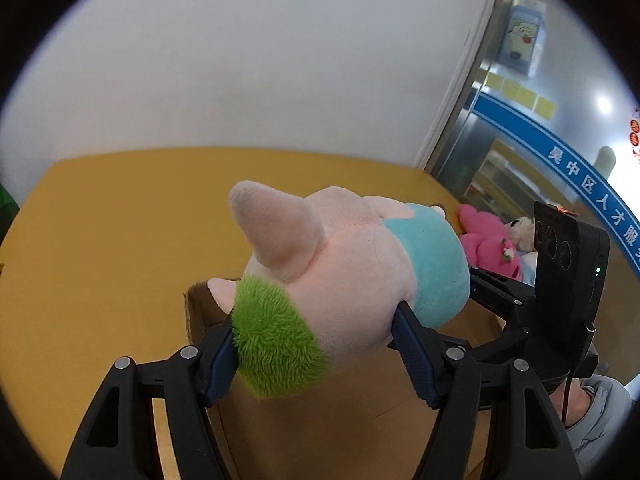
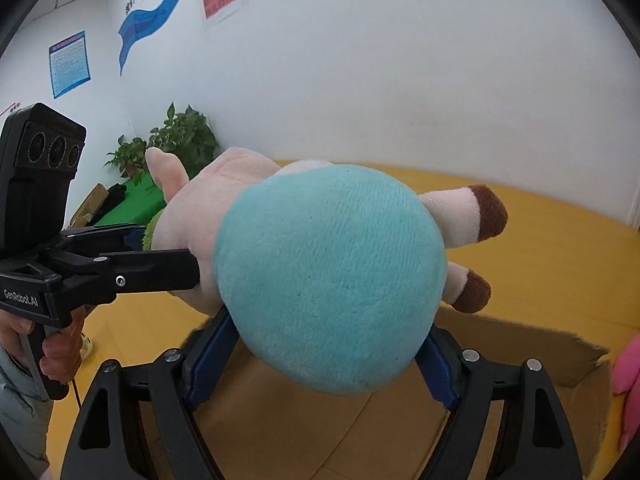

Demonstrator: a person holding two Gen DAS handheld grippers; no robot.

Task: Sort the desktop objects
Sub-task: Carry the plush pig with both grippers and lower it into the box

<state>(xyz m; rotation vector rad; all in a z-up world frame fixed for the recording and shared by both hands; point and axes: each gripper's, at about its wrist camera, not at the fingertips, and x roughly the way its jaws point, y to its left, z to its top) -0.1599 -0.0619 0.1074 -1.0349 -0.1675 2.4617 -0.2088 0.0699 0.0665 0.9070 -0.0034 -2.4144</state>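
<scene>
A yellow table (image 1: 120, 240) fills the lower half of both views, set against a white wall (image 1: 240, 60). On it, directly beneath your grippers, sits an open cardboard box (image 2: 520, 344); its far rim shows at about 4 o'clock in the right wrist view.

Above the box you carry a plush pig (image 1: 344, 272) between both grippers. It is pink, with a turquoise body, a patch of green hair and brown-tipped feet. Your left gripper (image 1: 316, 340) has its jaws closed on the pig's head, one blue pad against the green hair, the other against the cheek beside the turquoise part. Your right gripper (image 2: 328, 356) has its jaws set wide around the round turquoise body, pads pressing both sides.

In the left wrist view, the right gripper's black body stands at 3 o'clock, and behind it a bright pink plush toy (image 1: 484, 240) lies near the table's far edge.

In the right wrist view, the left gripper enters from 9 o'clock, your hand (image 2: 60, 348) on its handle. Potted plants (image 2: 180, 136) stand at 10 o'clock.
</scene>
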